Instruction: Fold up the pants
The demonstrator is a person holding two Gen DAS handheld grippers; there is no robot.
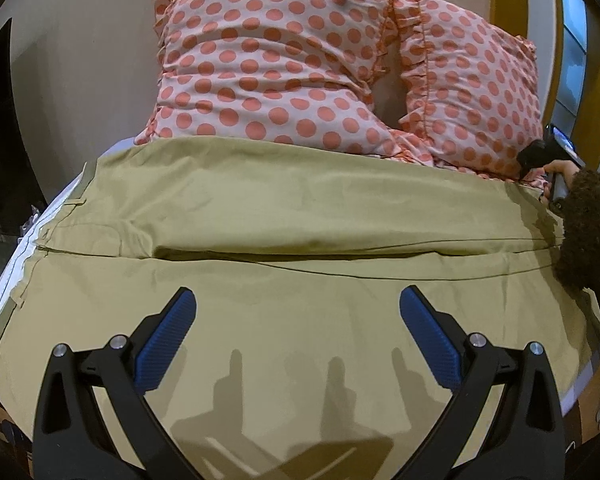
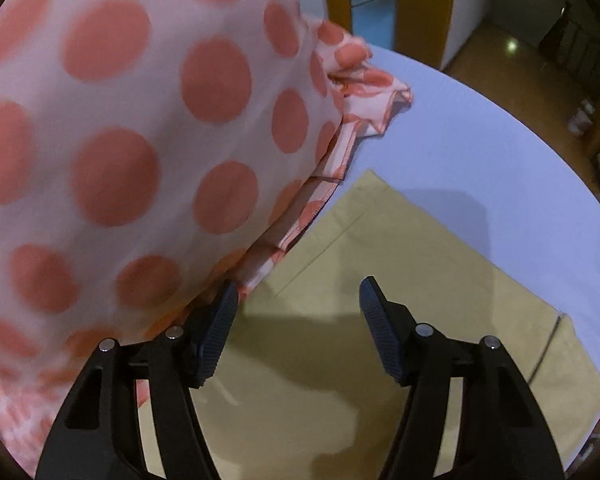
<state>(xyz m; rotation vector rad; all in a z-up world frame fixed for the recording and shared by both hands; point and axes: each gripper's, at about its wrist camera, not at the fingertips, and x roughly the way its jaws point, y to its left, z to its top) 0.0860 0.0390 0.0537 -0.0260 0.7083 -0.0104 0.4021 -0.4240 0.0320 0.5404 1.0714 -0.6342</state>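
Note:
Khaki pants (image 1: pixel 284 216) lie spread flat across the bed, one leg laid over the other, with the waistband at the left edge. My left gripper (image 1: pixel 298 304) is open and empty, held just above the near leg. In the right wrist view, my right gripper (image 2: pixel 298 292) is open and empty above the hem end of the pants (image 2: pixel 400 280); its left finger is close against a pillow. The right gripper's body also shows at the right edge of the left wrist view (image 1: pixel 556 184), held in a hand with a fuzzy sleeve.
Two pink pillows with orange dots (image 1: pixel 284 60) lean at the back of the bed, touching the pants' far edge; one fills the left of the right wrist view (image 2: pixel 120 140). A pale sheet (image 2: pixel 480 140) covers the bed. A doorway and dark floor lie beyond.

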